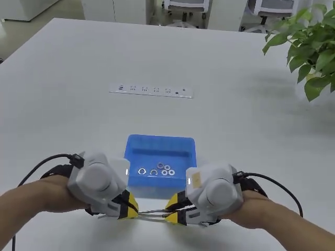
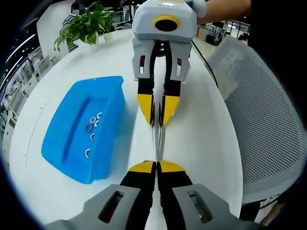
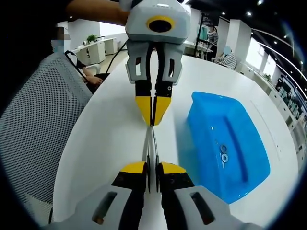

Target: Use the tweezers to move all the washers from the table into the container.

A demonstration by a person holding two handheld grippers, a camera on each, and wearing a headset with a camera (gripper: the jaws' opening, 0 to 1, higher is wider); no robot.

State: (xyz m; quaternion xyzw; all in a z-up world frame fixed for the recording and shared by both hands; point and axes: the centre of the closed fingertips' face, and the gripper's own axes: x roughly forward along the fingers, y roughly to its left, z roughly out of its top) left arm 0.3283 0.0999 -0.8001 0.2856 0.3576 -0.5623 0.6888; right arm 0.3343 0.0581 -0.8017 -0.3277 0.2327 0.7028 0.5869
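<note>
A blue container [image 1: 160,148] stands on the white table just beyond both grippers, and several metal washers [image 1: 157,170] lie on its floor. The washers [image 2: 92,125] and the container [image 3: 225,139] also appear in the gripper views. My left gripper [image 1: 129,208] and right gripper [image 1: 171,215] point at each other near the table's front edge. Thin metal tweezers [image 1: 152,214] span the gap between them. Each gripper is shut on one end of the tweezers [image 2: 157,141]. The two tweezers [image 3: 150,141] arms spread slightly toward the right gripper [image 3: 152,168].
A socket strip [image 1: 152,90] is set into the table [image 1: 63,120] behind the container. A leafy plant [image 1: 309,47] stands at the far right. Office chairs line the far edge, and a mesh chair [image 2: 268,124] sits by the near edge.
</note>
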